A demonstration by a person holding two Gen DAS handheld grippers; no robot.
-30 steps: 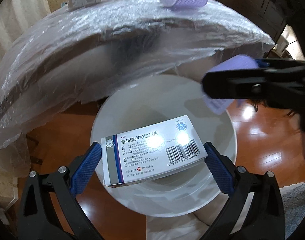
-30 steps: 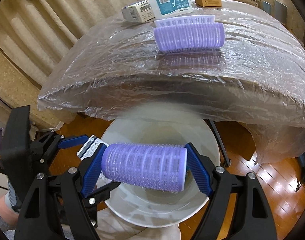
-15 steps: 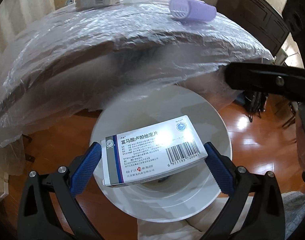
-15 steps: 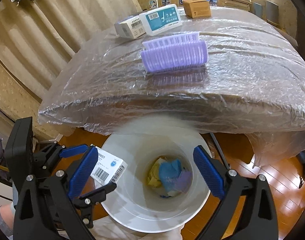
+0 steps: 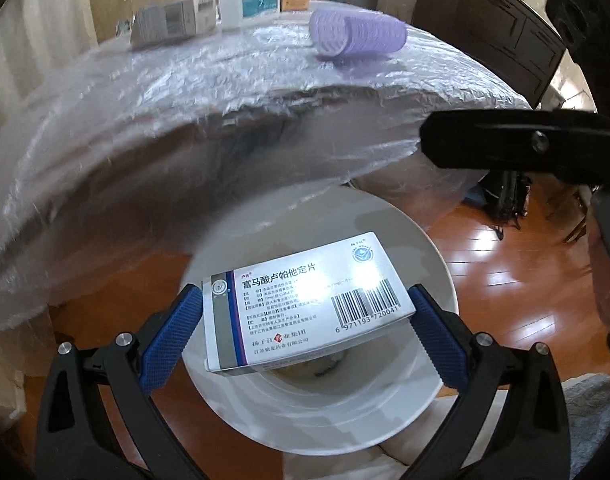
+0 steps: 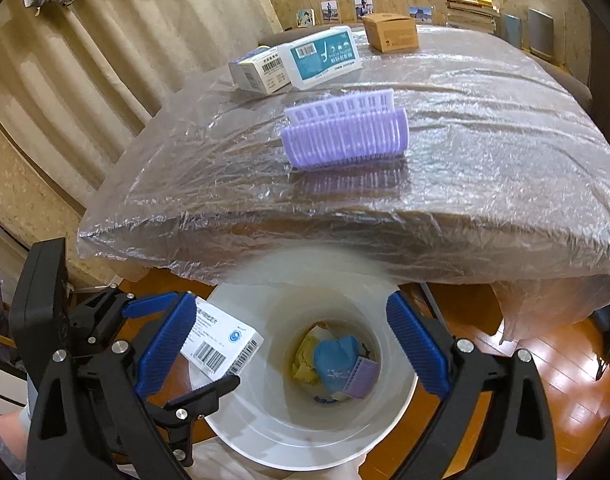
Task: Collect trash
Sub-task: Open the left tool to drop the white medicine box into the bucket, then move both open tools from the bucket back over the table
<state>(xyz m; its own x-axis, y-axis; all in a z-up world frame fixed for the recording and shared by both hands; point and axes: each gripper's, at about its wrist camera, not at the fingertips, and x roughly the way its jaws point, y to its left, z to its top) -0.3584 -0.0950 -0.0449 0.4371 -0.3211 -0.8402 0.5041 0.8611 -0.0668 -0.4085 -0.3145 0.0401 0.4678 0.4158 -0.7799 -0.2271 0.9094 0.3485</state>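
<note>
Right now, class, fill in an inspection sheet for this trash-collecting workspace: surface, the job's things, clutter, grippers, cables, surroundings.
Surface: table wrapped in crinkled clear plastic film.
Job's things: white bin below the table edge, holding crumpled yellow and blue scraps and a purple hair roller; medicine box held above the bin.
Clutter: second purple roller, two white boxes and a brown box on the table.
Grippers: left gripper shut on the medicine box; right gripper open, empty, its jaws just opened.
Cables: nothing seen.
Surroundings: curtain, wooden floor, stacked books, photos.
</note>
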